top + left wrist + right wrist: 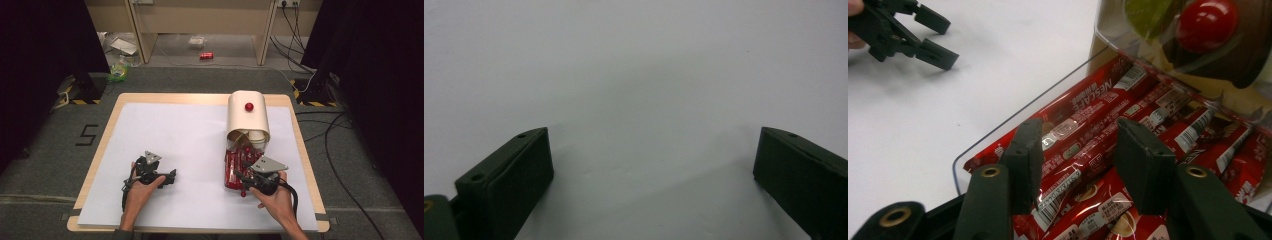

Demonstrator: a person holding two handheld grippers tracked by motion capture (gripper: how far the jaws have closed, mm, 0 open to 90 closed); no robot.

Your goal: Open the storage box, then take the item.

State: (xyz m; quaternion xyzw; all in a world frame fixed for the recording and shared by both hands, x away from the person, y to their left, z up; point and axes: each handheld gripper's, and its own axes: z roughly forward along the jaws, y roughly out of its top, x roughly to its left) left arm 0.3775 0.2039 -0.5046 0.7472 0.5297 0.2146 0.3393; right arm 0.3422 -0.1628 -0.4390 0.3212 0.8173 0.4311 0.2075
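A cream dispenser box with a red knob stands at the right of the table. A clear tray juts from its front, packed with several red Nescafe sachets. My right gripper hangs low over the tray's near end with its jaws half apart, straddling one sachet; the pads are not seen pressing on it. In the high view the right gripper sits at the sachets' near edge. My left gripper rests wide open on the white sheet, nothing between its fingers.
The left gripper also shows far off at the top left of the right gripper view. The white sheet covers most of the wooden table. Cables trail on the floor to the right.
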